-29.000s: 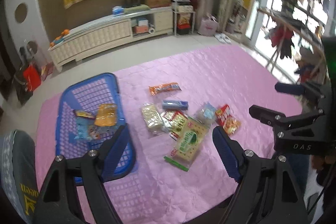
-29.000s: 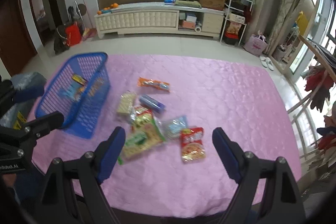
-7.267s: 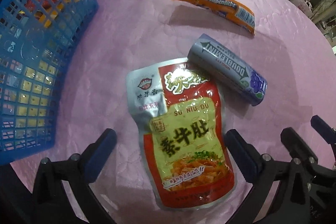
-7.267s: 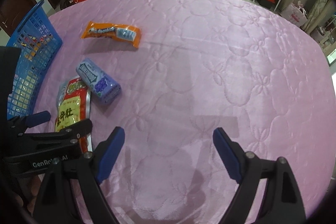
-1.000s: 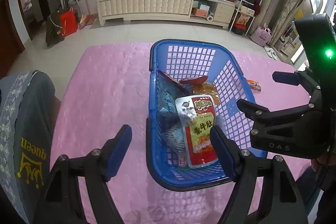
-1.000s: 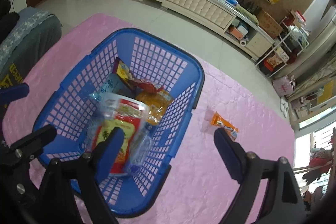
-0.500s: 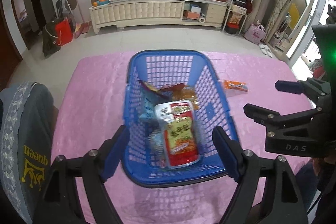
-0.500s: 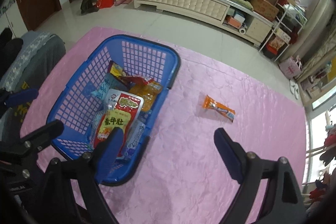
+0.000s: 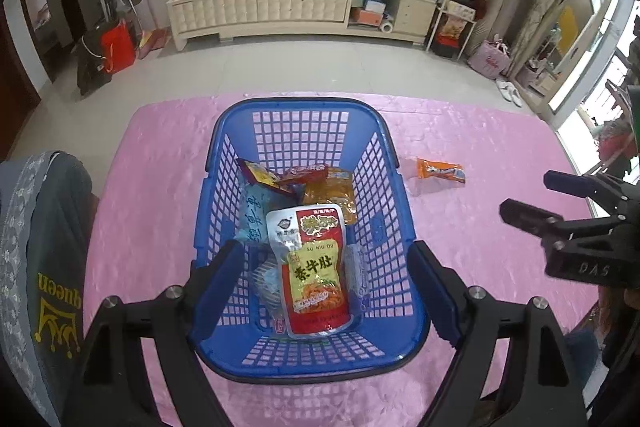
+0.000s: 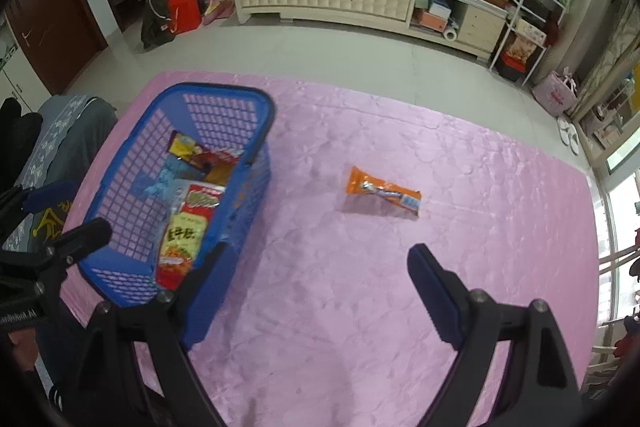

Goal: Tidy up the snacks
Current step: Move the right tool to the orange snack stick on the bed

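A blue plastic basket [image 9: 296, 101] stands on the pink-covered table [image 9: 480, 247] and holds several snack packets. A red and yellow pouch [image 9: 316, 267] lies on top of them. My left gripper [image 9: 326, 287] hovers over the basket's near end. Its jaws are opening and nothing is pressed between them. One orange snack packet [image 10: 382, 191] lies alone on the cloth, right of the basket [image 10: 224, 89]. My right gripper [image 10: 320, 291] stands open and empty above bare cloth, with the orange packet ahead of it. Each gripper also shows at the edge of the other's view.
A person's grey garment with a yellow print [image 9: 40, 267] is at the table's left edge. Beyond the table's far edge are a tiled floor and a long white cabinet [image 9: 280, 11]. The pink cloth [image 10: 480, 187] spreads out to the right of the basket.
The red and yellow pouch has settled in the basket and the left jaws have widened. The right gripper has swung right, off the basket, so the orange packet now lies ahead of it.
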The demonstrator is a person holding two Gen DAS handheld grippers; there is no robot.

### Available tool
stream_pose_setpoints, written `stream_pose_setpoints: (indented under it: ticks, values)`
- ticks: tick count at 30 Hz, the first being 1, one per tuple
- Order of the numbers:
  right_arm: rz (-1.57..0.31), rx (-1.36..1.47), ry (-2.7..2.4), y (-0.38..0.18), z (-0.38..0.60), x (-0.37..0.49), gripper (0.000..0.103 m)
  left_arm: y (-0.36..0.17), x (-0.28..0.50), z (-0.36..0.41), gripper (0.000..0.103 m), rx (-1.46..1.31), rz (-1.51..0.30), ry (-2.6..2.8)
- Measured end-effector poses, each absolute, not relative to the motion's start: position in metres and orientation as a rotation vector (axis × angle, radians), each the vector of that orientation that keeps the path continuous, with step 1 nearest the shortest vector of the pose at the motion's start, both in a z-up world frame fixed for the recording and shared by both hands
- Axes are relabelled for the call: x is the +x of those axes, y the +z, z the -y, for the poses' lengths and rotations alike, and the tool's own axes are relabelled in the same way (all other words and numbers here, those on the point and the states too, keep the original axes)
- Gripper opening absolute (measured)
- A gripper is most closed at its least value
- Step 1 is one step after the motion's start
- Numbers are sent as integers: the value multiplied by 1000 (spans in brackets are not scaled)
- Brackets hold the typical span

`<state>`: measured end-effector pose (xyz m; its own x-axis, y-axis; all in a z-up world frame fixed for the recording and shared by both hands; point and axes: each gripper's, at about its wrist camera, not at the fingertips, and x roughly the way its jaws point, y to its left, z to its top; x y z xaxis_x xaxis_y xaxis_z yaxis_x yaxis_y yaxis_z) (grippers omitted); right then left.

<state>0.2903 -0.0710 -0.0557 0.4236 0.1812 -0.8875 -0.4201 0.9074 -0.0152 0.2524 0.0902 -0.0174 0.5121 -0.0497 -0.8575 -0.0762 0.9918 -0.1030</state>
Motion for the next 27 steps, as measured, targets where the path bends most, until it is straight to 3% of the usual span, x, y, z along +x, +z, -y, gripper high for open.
stream_pose_setpoints:
  ticks: [15, 25, 27]
  values:
    - [-1126, -287, 476, -99, 99, 344, 90, -51, 300, -109, 82, -143, -1113, 121]
    - [-1035, -509, 579, -139, 91, 364, 90, -83, 331, -110, 82, -116, -1166, 168]
    - [-1039, -537, 580, -150, 90, 372, 85, -88, 338, -109, 82, -106, -1174, 175]
